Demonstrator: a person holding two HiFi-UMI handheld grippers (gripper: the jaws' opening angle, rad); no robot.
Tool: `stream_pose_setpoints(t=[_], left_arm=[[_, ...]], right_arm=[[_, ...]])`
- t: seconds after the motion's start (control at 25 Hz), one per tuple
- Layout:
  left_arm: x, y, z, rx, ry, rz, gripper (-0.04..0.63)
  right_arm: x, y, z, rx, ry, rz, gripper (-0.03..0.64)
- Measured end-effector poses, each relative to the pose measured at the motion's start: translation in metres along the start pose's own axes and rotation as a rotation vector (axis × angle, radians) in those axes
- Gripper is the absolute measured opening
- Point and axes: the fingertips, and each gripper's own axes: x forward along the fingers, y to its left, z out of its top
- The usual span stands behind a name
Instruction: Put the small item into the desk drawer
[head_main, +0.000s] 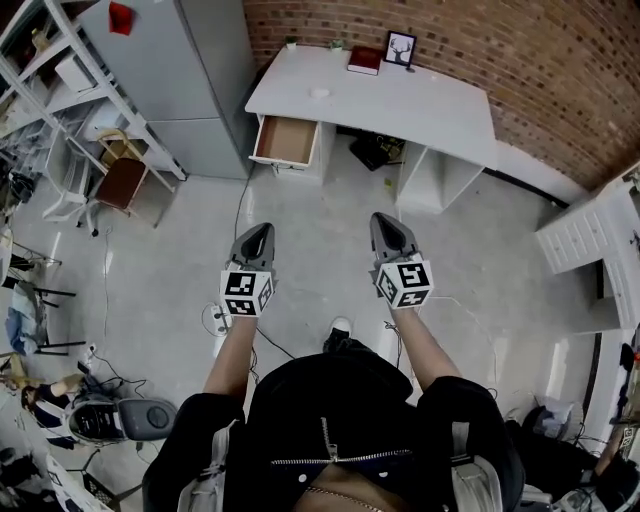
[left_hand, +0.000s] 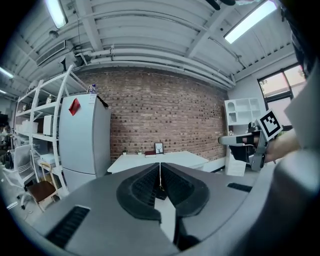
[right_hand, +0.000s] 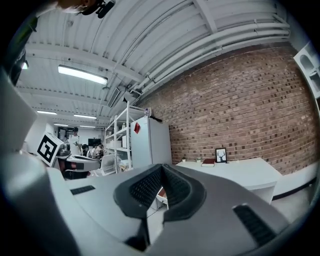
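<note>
Looking down from the head view, the nearest things are my two grippers. The left gripper (head_main: 262, 229) and right gripper (head_main: 384, 219) sit side by side, well apart, both pointing at the desk (head_main: 420, 110). The left jaws are pressed together with nothing in them, just a thin seam in the left gripper view. Same for the right: closed and empty.

One shoe (head_main: 340, 328) pokes out below them. Between me and the desk is grey floor (head_main: 330, 230), with a cable (head_main: 240, 200) running across it toward the drawer (head_main: 284, 140). That's the one drawer, pulled out at the desk's left end, brown bottom showing.

The small item (head_main: 319, 92) looks like the pale round thing on the desktop, just behind the drawer and well apart from both grippers. It's too small to say what it actually is.

There's a black lump (head_main: 372, 152) under the desk that I can't make out.

At the back edge of the desk:
- one red book (head_main: 364, 60)
- one frame (head_main: 400, 48) beside it
- two tiny pots (head_main: 290, 43)

All of these sit against the brick wall (head_main: 520, 50).

Left of the desk:
- a grey fridge (head_main: 190, 80)
- shelves (head_main: 60, 90)
- a chair (head_main: 120, 180)

On the right, a white cabinet (head_main: 585, 235) is cut off by the edge.
</note>
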Motion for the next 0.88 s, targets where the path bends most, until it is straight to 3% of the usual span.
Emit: stream_pose_setpoints(t=[0.36, 0.88], left_arm=[[0.096, -0.009, 0.016, -0.026, 0.007, 0.042, 0.023], [0.156, 0.022, 0.015, -0.040, 0.001, 0.056, 0.023]], right_arm=[[0.065, -0.087, 0.005, 0.019, 0.017, 0.042, 0.008], [0.124, -0.105, -0.012, 0.028, 0.053, 0.063, 0.008]])
